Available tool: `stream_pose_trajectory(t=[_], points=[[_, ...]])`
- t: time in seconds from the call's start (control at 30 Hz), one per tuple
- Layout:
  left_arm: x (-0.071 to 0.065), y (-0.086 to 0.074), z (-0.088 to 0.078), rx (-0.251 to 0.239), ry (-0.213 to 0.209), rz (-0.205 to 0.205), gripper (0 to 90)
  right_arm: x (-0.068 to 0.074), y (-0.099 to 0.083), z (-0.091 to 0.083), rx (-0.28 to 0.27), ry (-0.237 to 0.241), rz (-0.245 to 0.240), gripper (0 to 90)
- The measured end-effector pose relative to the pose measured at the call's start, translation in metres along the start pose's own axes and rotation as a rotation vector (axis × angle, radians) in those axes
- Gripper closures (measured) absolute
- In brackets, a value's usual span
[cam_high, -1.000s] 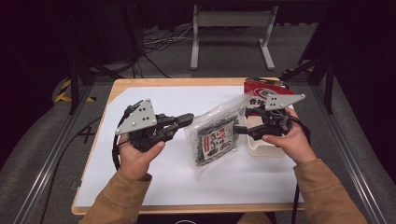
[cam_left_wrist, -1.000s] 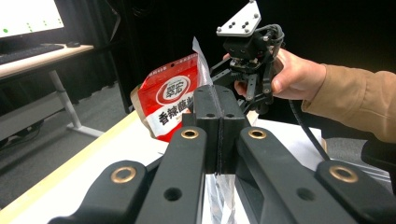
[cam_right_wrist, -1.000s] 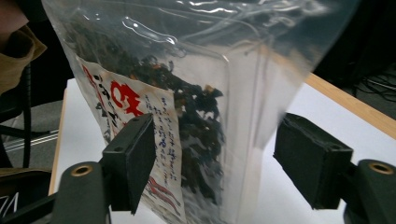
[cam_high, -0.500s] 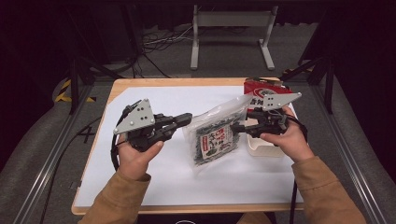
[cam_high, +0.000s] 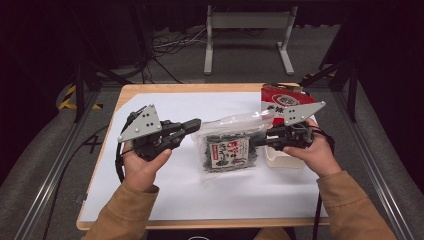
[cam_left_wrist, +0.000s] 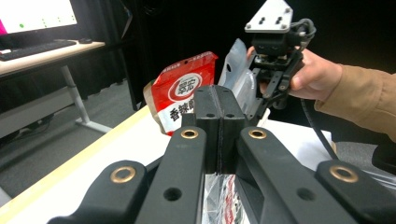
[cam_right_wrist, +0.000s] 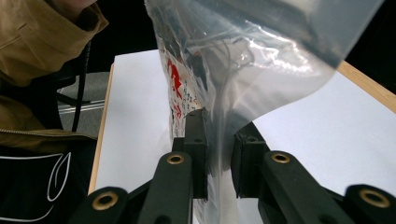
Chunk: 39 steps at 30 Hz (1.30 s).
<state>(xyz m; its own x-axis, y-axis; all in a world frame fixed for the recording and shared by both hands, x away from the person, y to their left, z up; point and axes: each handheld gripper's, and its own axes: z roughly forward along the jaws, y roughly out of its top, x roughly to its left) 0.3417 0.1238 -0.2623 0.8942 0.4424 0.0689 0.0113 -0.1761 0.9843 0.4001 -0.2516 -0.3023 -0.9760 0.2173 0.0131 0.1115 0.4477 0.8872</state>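
Seaweed bag held up by shut left tool, right tool just closing around its edge, small gap left

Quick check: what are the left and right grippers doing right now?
Left gripper: shut on an edge of the clear plastic bag of dark dried food.
Right gripper: jaws have just been closing around the bag's opposite edge; a gap shows, not yet clamped.

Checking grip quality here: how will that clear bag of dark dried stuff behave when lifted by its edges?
The clear bag looks floppy: its film buckles between both grippers. Probably light, since its contents look like loose dried shreds. The glossy plastic may slip from the right gripper, whose jaws have just been closing around it.
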Motion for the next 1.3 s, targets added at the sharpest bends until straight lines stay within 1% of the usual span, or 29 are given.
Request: stream_pose_trajectory(t=[0.07,0.1,0.13,0.17,0.2,0.23,0.33,0.4,0.47,0.5,0.6,0.63,0.77,0.93,1.0,1.1,1.3], points=[[0.002,-0.001,-0.002,-0.004,0.001,-0.016,90.0,0.002,0.001,-0.001,-0.002,0.011,0.007,79.4],[0.004,-0.001,-0.003,-0.007,-0.006,-0.024,90.0,0.003,0.002,-0.002,-0.007,0.016,0.011,79.5],[0.004,-0.001,-0.003,-0.007,-0.006,-0.024,89.9,0.004,0.003,-0.002,-0.01,0.017,0.012,79.6],[0.006,-0.003,-0.004,-0.007,-0.002,-0.032,86.7,0.005,0.003,-0.003,-0.012,0.016,0.011,79.6],[0.006,-0.003,-0.004,-0.007,-0.002,-0.032,84.8,0.005,0.003,-0.003,-0.012,0.016,0.011,79.6],[0.007,-0.003,-0.005,-0.008,-0.002,-0.038,84.8,0.007,0.004,-0.004,-0.015,0.011,0.011,79.7],[0.008,-0.005,-0.007,-0.014,0.002,-0.044,79.8,0.009,0.006,-0.008,-0.015,0.0,0.013,79.7],[0.008,-0.006,-0.008,-0.016,0.002,-0.052,71.7,0.01,0.007,-0.011,-0.023,-0.003,0.023,79.7],[0.009,-0.008,-0.009,-0.006,0.009,-0.059,66.9,0.011,0.008,-0.016,-0.038,-0.013,0.038,79.7],[0.01,-0.009,-0.009,0.0,0.005,-0.063,65.2,0.011,0.009,-0.018,-0.046,-0.018,0.042,79.7],[0.011,-0.013,-0.011,0.011,0.009,-0.072,62.3,0.012,0.011,-0.025,-0.058,-0.038,0.05,79.6],[0.011,-0.013,-0.011,0.011,0.009,-0.072,61.5,0.012,0.011,-0.025,-0.058,-0.038,0.05,79.6],[0.014,-0.017,-0.013,0.022,0.018,-0.073,59.9,0.013,0.015,-0.036,-0.073,-0.063,0.061,79.6],[0.016,-0.024,-0.016,0.049,0.022,-0.086,57.0,0.015,0.022,-0.052,-0.106,-0.095,0.085,79.6],[0.016,-0.027,-0.016,0.05,0.025,-0.089,56.9,0.015,0.023,-0.055,-0.108,-0.099,0.085,79.6],[0.018,-0.033,-0.017,0.064,0.029,-0.104,55.9,0.016,0.027,-0.065,-0.123,-0.124,0.089,79.6],[0.021,-0.042,-0.021,0.08,0.045,-0.115,54.7,0.017,0.032,-0.078,-0.143,-0.158,0.094,79.6]])
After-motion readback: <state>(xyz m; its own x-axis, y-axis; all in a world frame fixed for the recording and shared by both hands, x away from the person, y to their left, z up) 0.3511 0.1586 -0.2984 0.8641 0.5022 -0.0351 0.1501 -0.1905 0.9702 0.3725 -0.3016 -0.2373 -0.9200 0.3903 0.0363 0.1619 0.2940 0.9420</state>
